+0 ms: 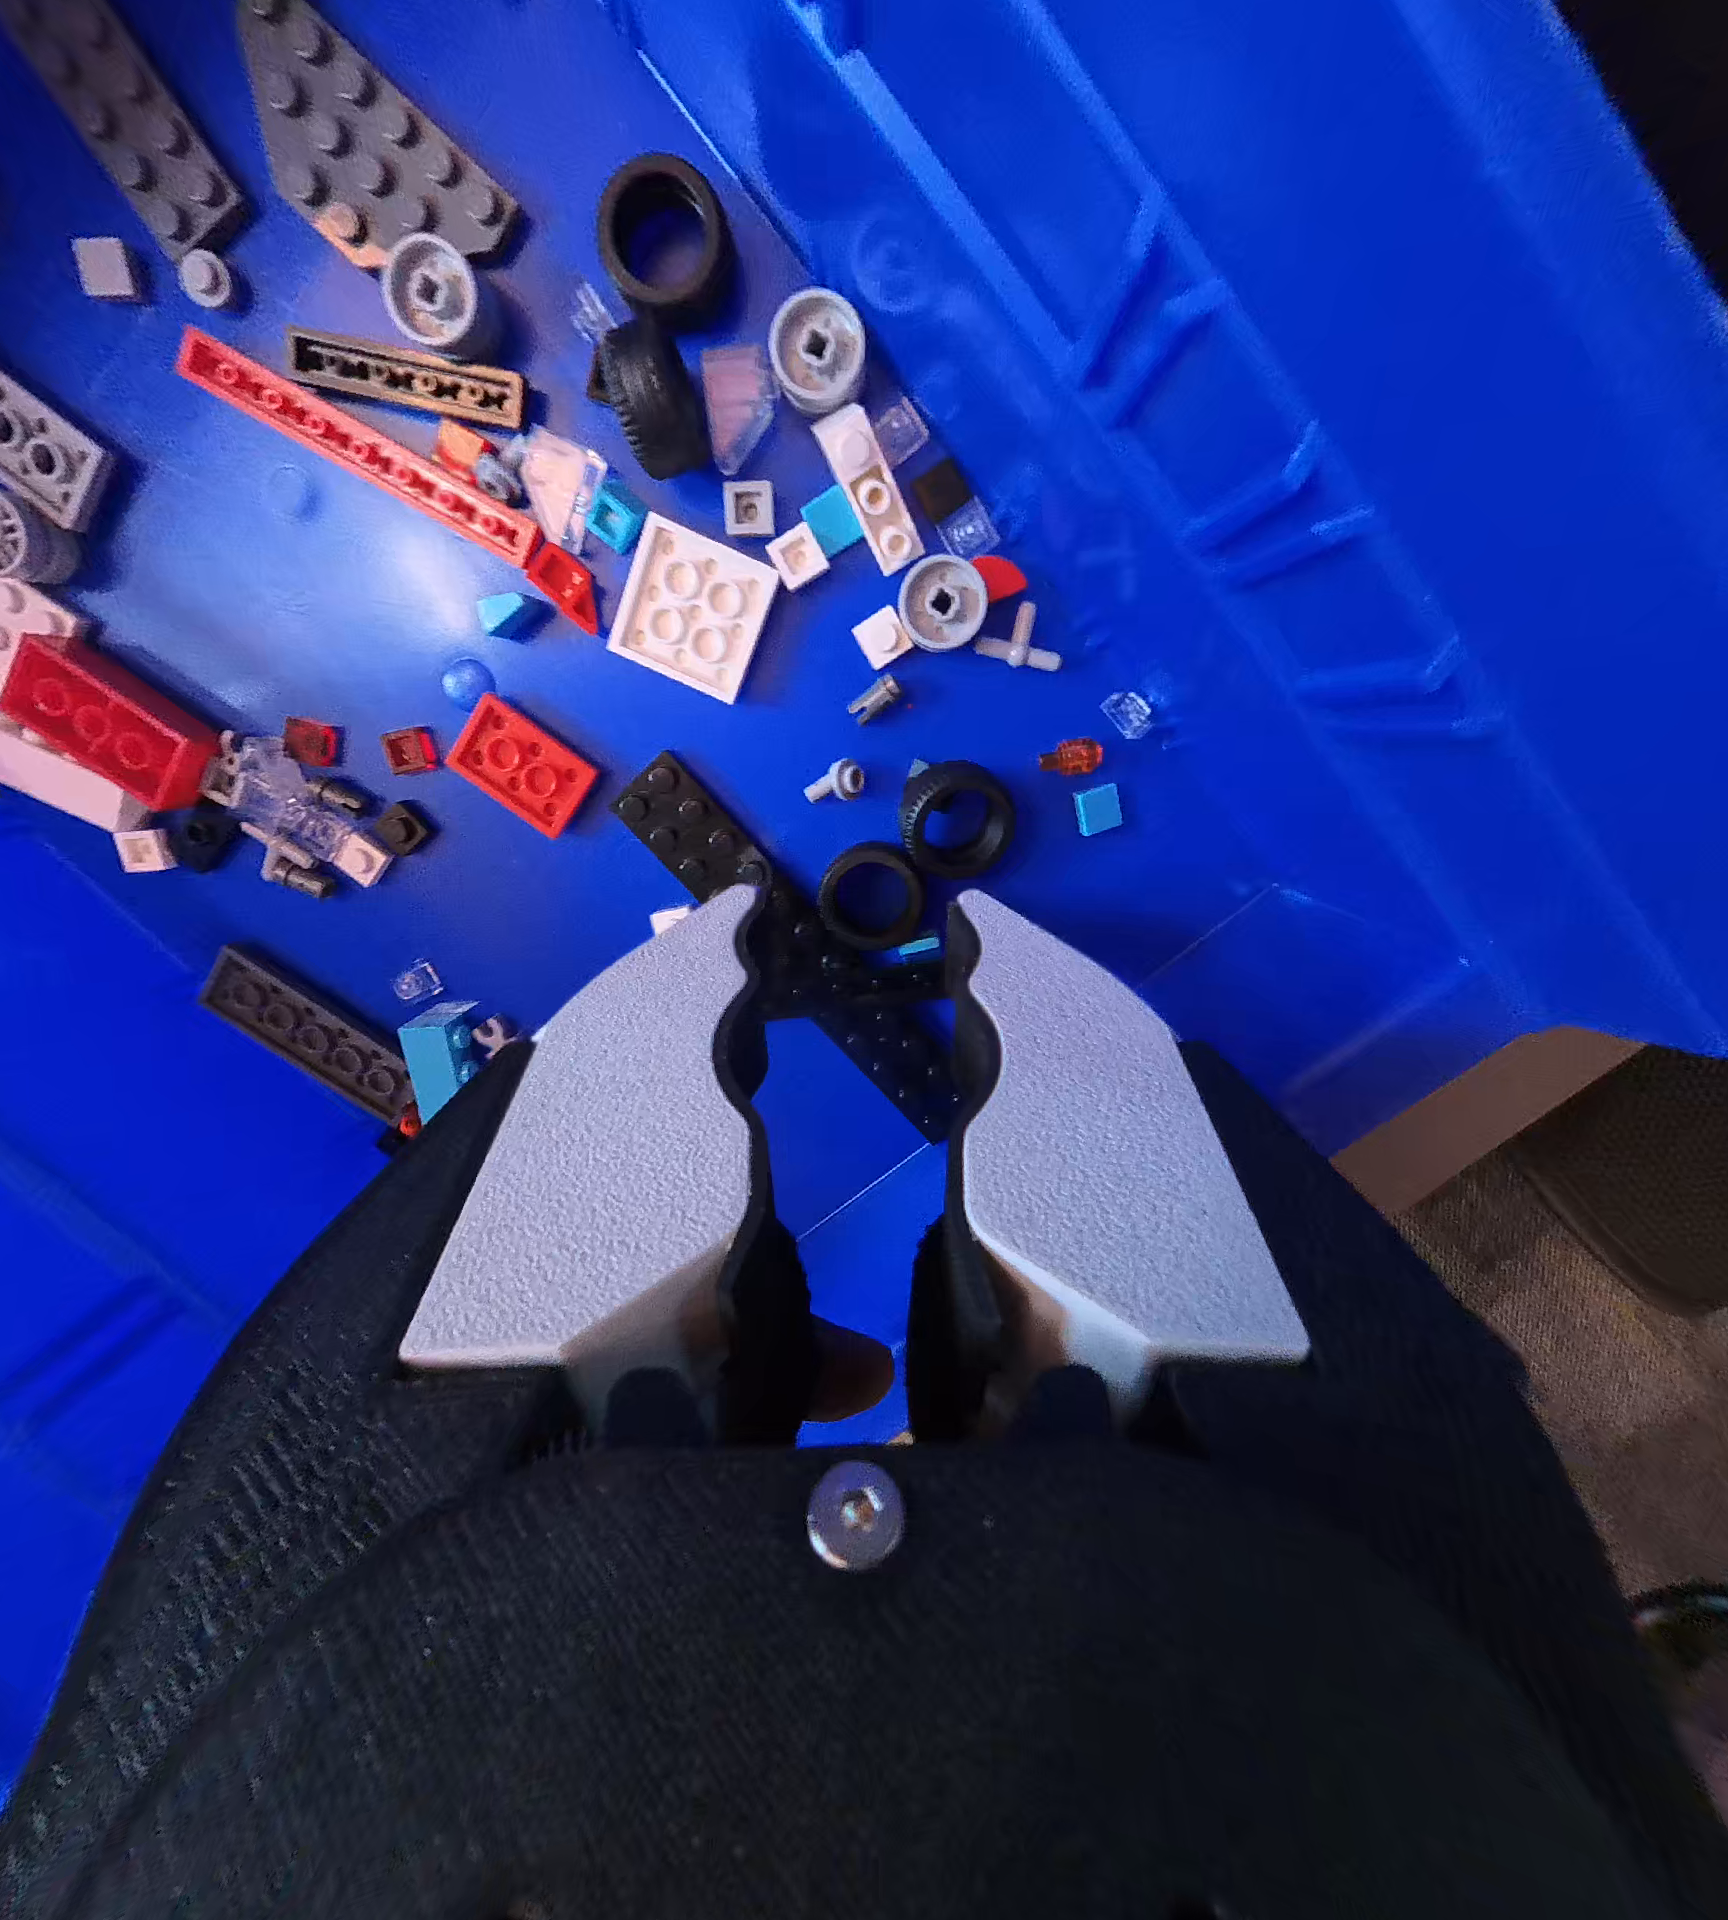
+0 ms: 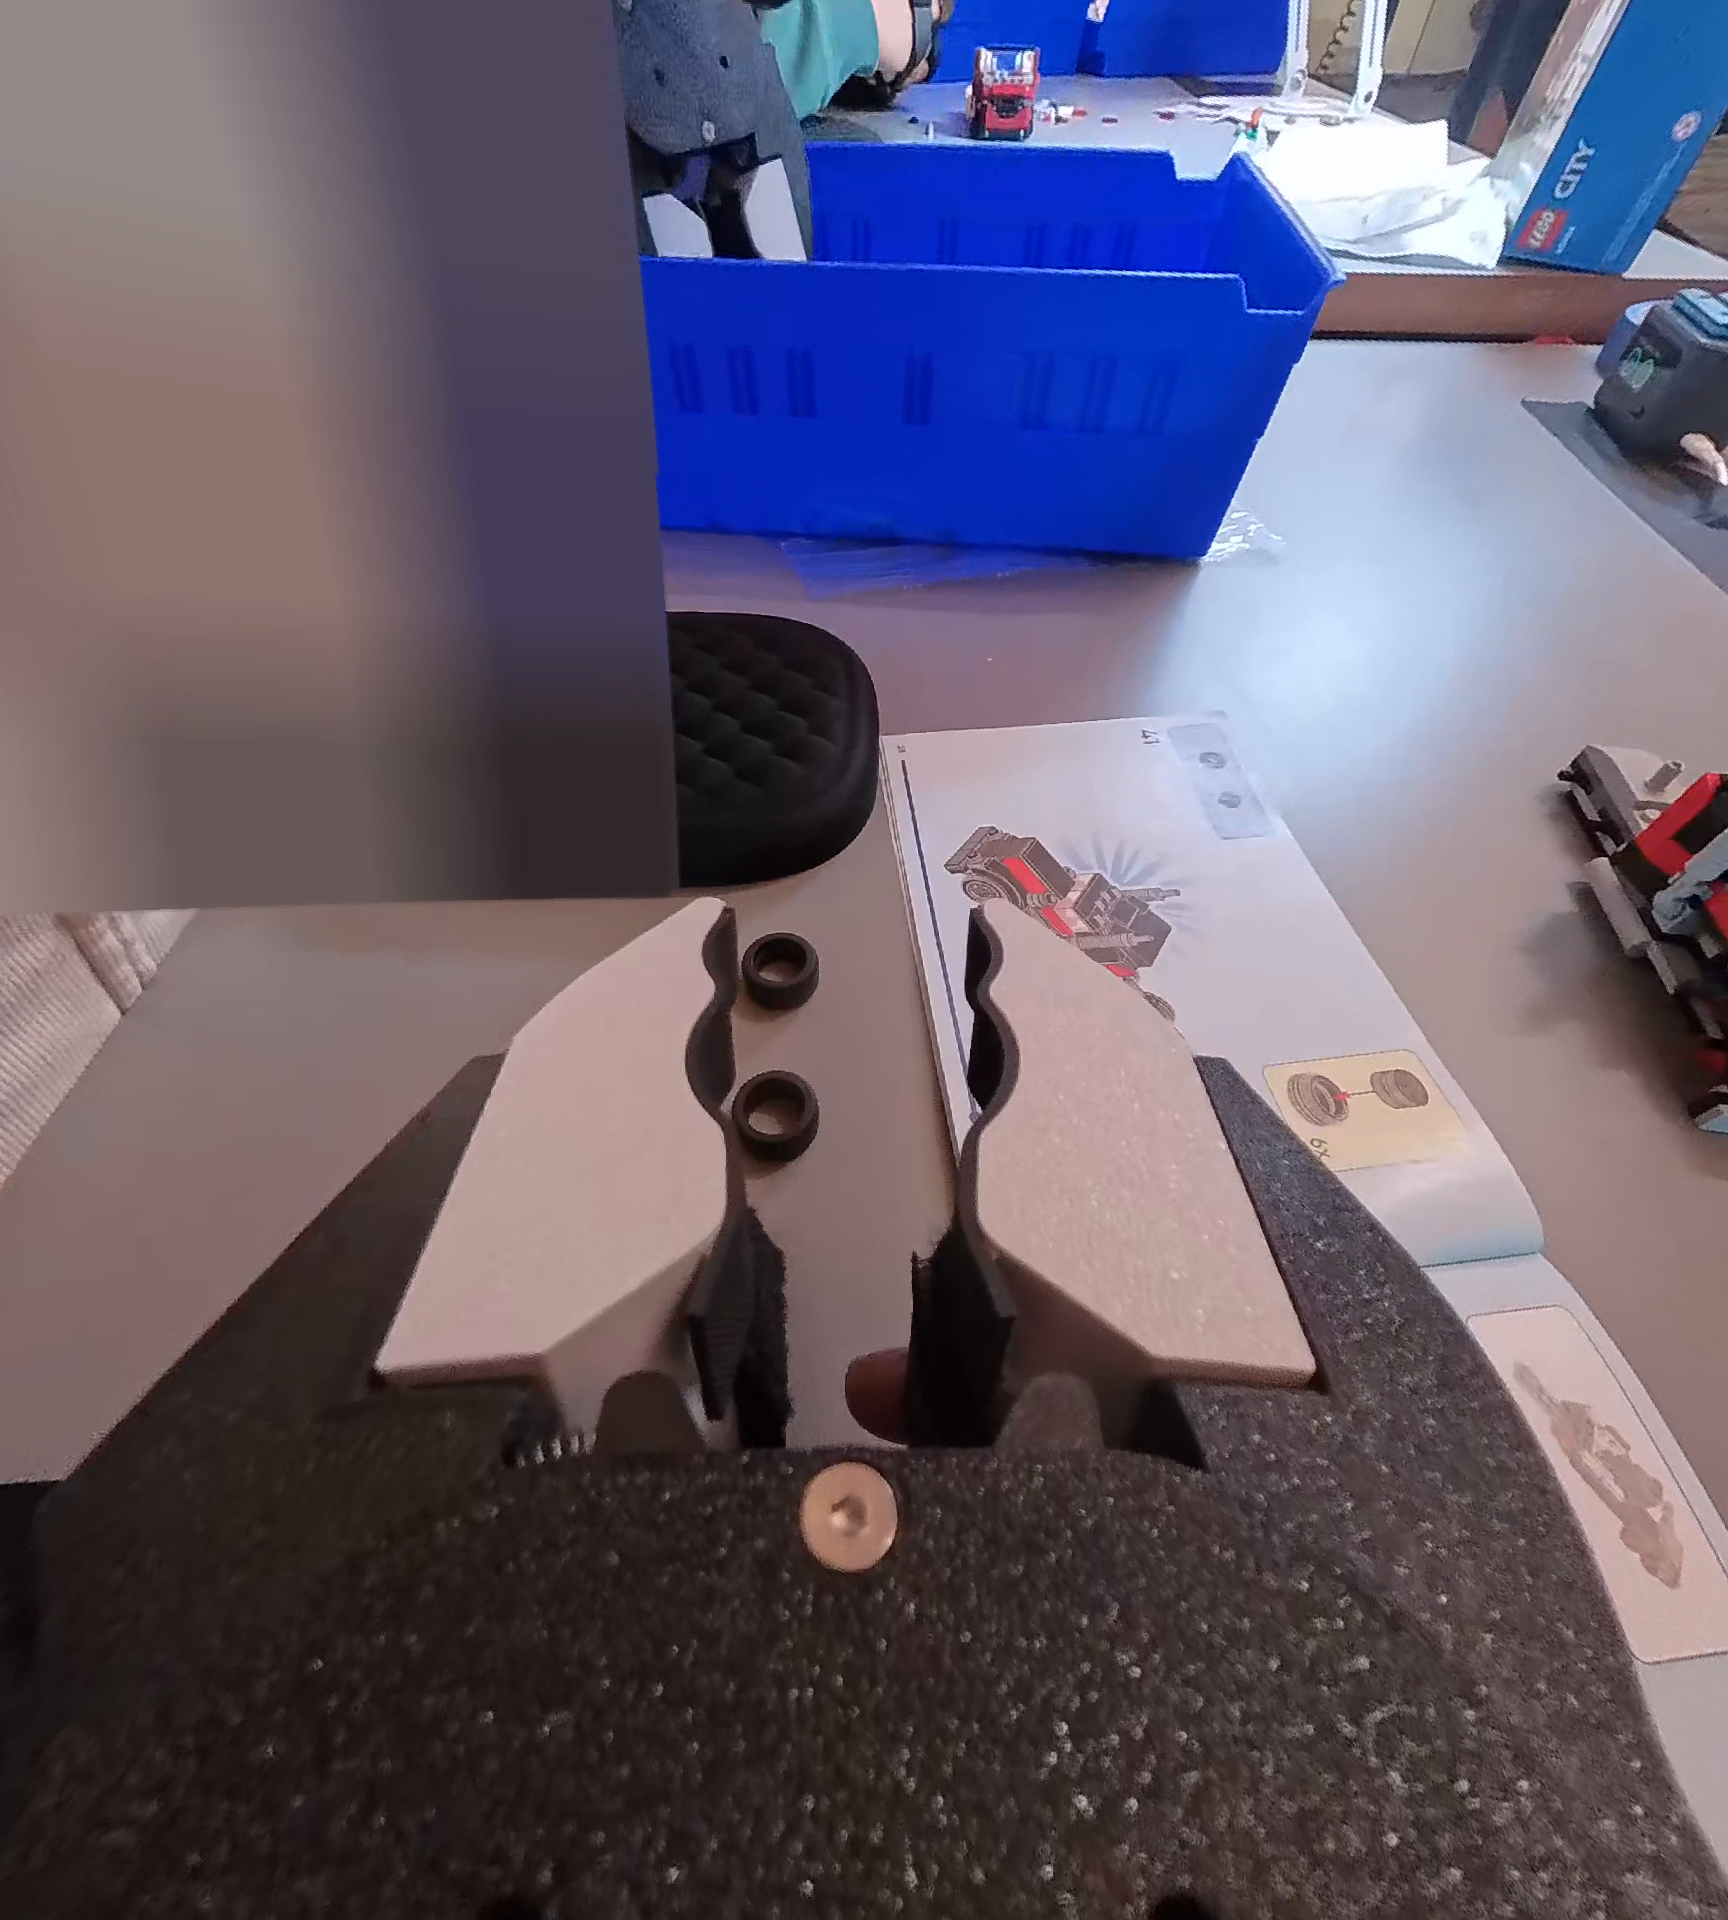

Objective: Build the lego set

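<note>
- While the left gripper [image 1: 852,906] hangs over the floor of a blue bin [image 1: 1255,436], its jaws stand apart and clamp nothing; blue floor shows through the gap between them.
- Just beyond the tips, at the centre of the left wrist view, lies a small black tyre [image 1: 870,891]; a second black tyre [image 1: 959,816] sits just above and right of it, and whether the two touch I cannot tell; a long black plate [image 1: 694,821] runs diagonally under the left tip and on between the jaws.
- Loose pieces crowd the upper left of that view: a white square plate [image 1: 692,606], a red plate [image 1: 519,764], a long red strip [image 1: 351,442], grey hubs and larger tyres; the bin's ribbed wall rises at the upper right, with open floor at the lower left.
- On the other side, the right gripper [image 2: 849,914] hovers above the grey counter [image 2: 1411,582] with its jaws apart and empty.
- Two small tyres [image 2: 780,970] lie on the counter in the gap, close against the inner edge of the left-hand jaw, one nearer the tip and one lower; neither is gripped.
- An open instruction booklet [image 2: 1255,935] lies under and to the right of the right-hand jaw; a partly built red and black model [image 2: 1712,935] sits at the right edge, well apart; the bin stands at upper centre, with bare counter between.
</note>
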A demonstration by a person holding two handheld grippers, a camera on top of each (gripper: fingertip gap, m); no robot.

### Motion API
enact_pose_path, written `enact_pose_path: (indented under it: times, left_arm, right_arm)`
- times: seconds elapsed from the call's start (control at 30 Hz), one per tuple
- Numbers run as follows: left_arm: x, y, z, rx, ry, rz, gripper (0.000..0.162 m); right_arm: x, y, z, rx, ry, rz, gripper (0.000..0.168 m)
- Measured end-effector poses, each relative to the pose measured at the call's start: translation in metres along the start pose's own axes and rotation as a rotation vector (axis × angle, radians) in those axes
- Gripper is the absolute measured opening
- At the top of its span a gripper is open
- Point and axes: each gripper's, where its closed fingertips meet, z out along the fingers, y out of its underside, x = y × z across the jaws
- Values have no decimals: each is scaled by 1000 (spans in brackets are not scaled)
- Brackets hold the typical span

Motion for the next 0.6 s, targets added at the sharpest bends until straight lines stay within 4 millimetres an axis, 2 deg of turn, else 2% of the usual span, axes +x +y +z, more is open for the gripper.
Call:
enact_pose_path:
  times: [0.37,0.5,0.6]
  left_arm:
    - [0,7,10,-26,17,-8,21]
    - [-12,-7,-5,103,-41,-95,22]
    - [-24,-34,-31,333,-104,-213,22]
  right_arm:
    - [-4,0,0,-1,-12,-7,41]
    - [-7,-1,2,-2,-23,-15,41]
    - [-9,-4,4,7,-24,-25,41]
